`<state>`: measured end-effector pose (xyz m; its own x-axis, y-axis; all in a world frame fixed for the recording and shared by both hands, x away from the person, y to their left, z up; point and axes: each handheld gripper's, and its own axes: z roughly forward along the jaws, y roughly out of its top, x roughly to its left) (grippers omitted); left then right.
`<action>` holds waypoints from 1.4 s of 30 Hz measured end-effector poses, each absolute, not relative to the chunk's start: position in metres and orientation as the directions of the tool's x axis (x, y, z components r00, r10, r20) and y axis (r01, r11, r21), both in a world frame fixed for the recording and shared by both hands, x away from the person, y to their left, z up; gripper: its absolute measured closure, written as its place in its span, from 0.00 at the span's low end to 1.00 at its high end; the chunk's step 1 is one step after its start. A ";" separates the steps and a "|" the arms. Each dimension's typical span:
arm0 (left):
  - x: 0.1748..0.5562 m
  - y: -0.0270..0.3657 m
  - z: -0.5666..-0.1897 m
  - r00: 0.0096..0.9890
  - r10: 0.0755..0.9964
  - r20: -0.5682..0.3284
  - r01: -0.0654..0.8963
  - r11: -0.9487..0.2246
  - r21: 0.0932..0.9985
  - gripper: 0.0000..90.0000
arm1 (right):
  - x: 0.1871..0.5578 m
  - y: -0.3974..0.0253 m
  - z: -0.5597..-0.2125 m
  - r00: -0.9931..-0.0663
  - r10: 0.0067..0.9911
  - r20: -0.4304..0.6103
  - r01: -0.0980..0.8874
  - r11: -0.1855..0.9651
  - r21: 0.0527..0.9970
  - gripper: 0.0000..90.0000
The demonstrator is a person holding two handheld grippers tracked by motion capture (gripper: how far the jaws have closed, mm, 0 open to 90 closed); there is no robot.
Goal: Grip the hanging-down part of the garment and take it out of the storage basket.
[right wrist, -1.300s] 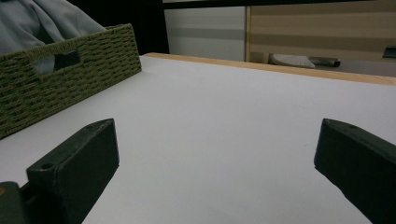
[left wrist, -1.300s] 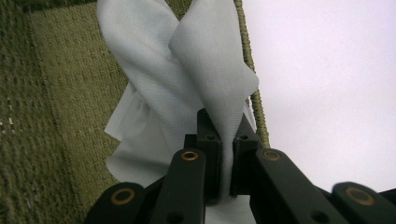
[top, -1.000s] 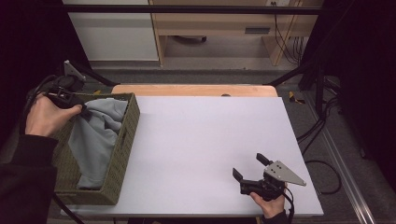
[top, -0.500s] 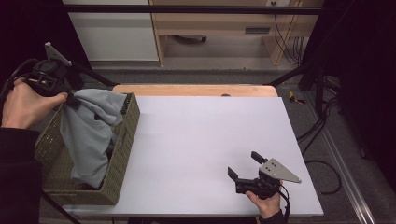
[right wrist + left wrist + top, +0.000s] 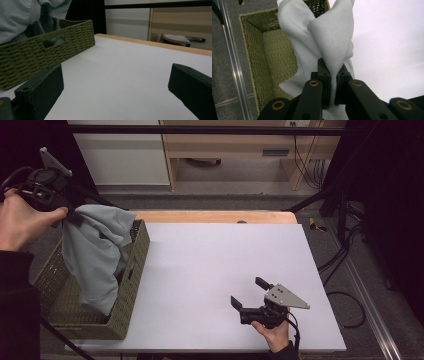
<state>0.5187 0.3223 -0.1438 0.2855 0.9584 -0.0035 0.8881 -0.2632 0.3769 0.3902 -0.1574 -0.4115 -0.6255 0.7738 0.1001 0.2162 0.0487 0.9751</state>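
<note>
The left gripper (image 5: 332, 87) pinches a fold of the pale grey cloth (image 5: 97, 255), which hangs below it into the woven green basket (image 5: 131, 285). The right gripper (image 5: 252, 294) rests on the white table (image 5: 210, 265) — jaws spread, holding nothing, the basket well ahead.

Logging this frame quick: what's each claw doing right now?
Left claw: closed on the grey cloth, lifted over the basket.
Right claw: open, empty.

A lab-like recording room: bare white table (image 5: 200, 270), black frame bar (image 5: 200, 129), loose floor cables (image 5: 345, 255).
</note>
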 end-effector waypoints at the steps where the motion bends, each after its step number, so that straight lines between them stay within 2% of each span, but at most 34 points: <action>1: 0.519 0.322 -0.143 0.287 0.958 -0.002 0.887 -0.265 0.378 0.95 | 0.393 -0.149 -0.408 -0.640 0.763 0.093 0.206 0.054 0.977 0.00; 10: 0.520 0.324 -0.141 0.293 0.956 -0.006 0.885 -0.269 0.380 0.95 | 0.404 -0.107 -0.391 -0.702 0.705 0.104 0.192 0.047 0.980 0.01; 14: 0.518 0.325 -0.138 0.296 0.955 -0.007 0.881 -0.270 0.388 0.95 | 0.412 -0.071 -0.382 -0.742 0.663 0.098 0.182 0.058 0.982 0.01; 23: 0.514 0.326 -0.130 0.301 0.954 -0.006 0.872 -0.272 0.407 0.95 | 0.429 -0.019 -0.371 -0.795 0.596 0.110 0.182 0.062 0.981 0.02; 42: 0.513 0.318 -0.128 0.325 0.946 -0.001 0.860 -0.295 0.417 0.95 | 0.457 0.071 -0.367 -0.852 0.507 0.133 0.208 0.092 0.974 0.05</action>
<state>0.5132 0.3177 -0.1283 0.3254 0.9456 -0.0009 0.8598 -0.2955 0.4165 0.4566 0.0706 -0.3672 -0.8516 0.5069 0.1334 0.2076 0.0925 0.9738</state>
